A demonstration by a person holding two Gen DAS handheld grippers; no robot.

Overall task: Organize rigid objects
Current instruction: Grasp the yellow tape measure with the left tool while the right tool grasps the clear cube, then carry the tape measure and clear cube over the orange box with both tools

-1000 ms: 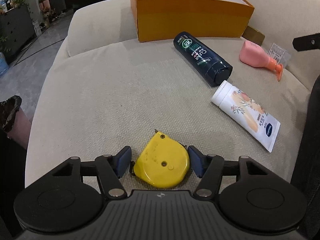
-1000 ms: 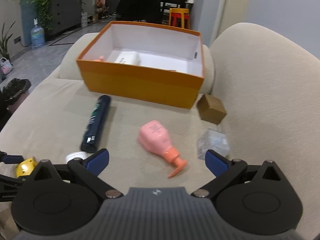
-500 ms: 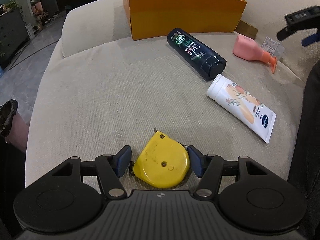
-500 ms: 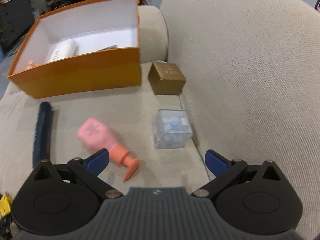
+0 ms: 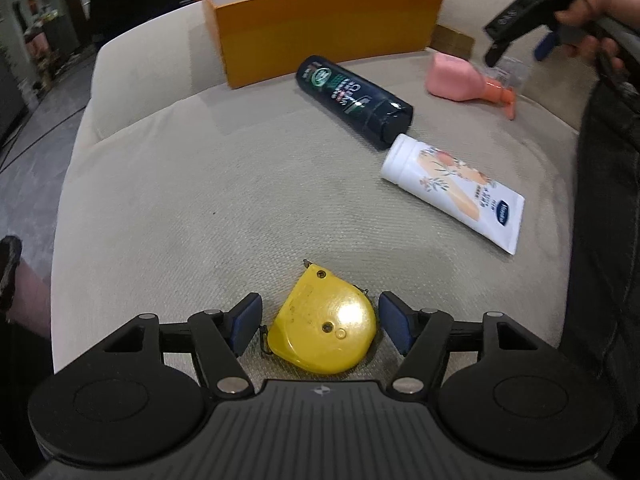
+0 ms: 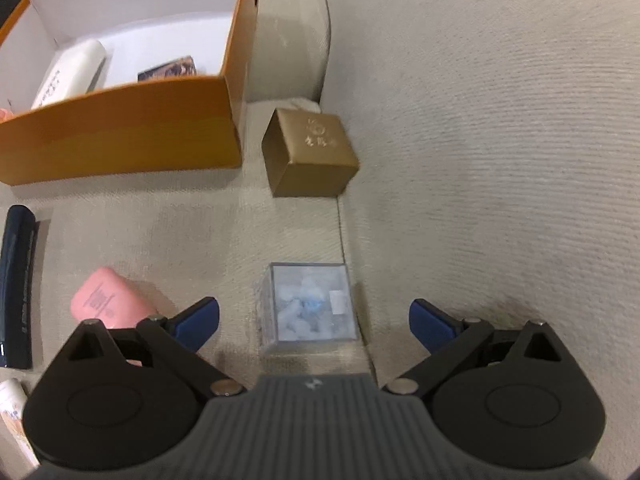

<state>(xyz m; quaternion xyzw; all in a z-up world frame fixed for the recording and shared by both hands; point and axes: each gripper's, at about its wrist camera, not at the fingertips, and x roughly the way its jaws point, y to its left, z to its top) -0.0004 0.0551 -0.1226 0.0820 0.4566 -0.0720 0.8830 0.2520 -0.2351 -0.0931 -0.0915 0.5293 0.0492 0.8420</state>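
Note:
A yellow tape measure (image 5: 324,332) lies on the beige sofa seat between the fingers of my left gripper (image 5: 320,324). The jaws are opening, with a small gap on each side of it. My right gripper (image 6: 316,322) stands wide open above a clear plastic cube box (image 6: 308,308) that lies by the seam of the backrest. Neither blue pad touches the cube. The left wrist view shows a hand (image 5: 592,4) holding that gripper at the top right. The orange box (image 6: 120,136) stands open at the back with a white case (image 6: 68,72) inside.
A dark shampoo bottle (image 5: 352,100), a white tube (image 5: 452,192) and a pink pump bottle (image 5: 460,80) lie on the seat. A small gold carton (image 6: 312,156) sits between the orange box and the backrest (image 6: 500,120). A dark trouser leg (image 5: 600,220) fills the right edge.
My right gripper has swung right and down, from over the pink bottle to over the clear cube. The left jaws have widened a little around the tape measure.

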